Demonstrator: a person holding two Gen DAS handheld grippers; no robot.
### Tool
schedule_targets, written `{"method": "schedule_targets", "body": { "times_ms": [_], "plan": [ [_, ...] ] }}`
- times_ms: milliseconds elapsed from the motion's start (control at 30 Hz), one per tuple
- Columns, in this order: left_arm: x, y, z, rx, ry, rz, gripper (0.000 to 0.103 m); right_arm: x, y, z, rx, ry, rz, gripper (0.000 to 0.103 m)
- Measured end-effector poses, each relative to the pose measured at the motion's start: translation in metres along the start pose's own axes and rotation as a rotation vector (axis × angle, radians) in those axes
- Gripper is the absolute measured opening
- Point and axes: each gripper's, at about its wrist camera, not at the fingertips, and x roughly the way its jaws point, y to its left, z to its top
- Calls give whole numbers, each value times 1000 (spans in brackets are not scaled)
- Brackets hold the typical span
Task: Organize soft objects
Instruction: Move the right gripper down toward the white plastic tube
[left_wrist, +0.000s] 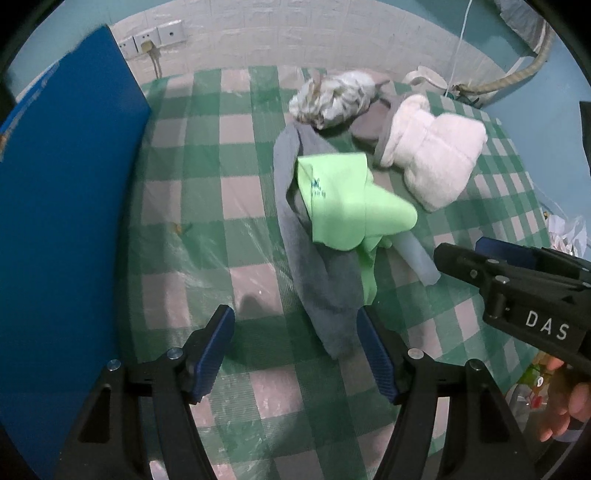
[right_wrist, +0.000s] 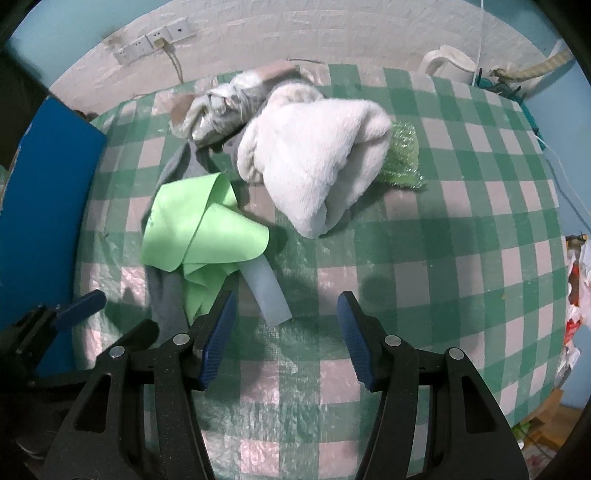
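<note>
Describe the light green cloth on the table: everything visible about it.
The light green cloth is thin, smooth fabric, crumpled and loosely folded, with a small dark printed mark near one edge. It lies on the checked tablecloth, draped over a gray cloth and over one end of a translucent white tube. Neither gripper touches it.

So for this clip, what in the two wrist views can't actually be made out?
- Translucent tube: its upper end is hidden under the green cloth in both views.
- Grey cloth: its middle is covered by the green cloth, so its full shape is unclear.
- Sparkly green item: mostly behind the white towel in the right wrist view.
- Green cloth's print: too blurred to read.
</note>
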Motion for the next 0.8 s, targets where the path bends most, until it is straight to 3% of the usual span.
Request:
{"method": "schedule_targets", "body": {
  "times_ms": [300,433,467,500,600,800],
  "plan": [
    [15,-2,-3,11,26,-19,68,9,1,1,-8,22,-5,58],
    [14,-3,-6,37,5,-27,36,17,2,3,-14,39,-9,58],
    [15,-2,-6,45,7,-29,21,18,3,3,-14,42,-9,58],
    [15,-2,-6,50,4,-25,15,20,3,3,-15,46,-10,58],
    [16,2,-6,56,3,-21,8,24,4,4,-26,54,-12,58],
    [12,14,-8,43,-4,-8,6,32,10,4,-54,56,-15,58]
  ]
}}
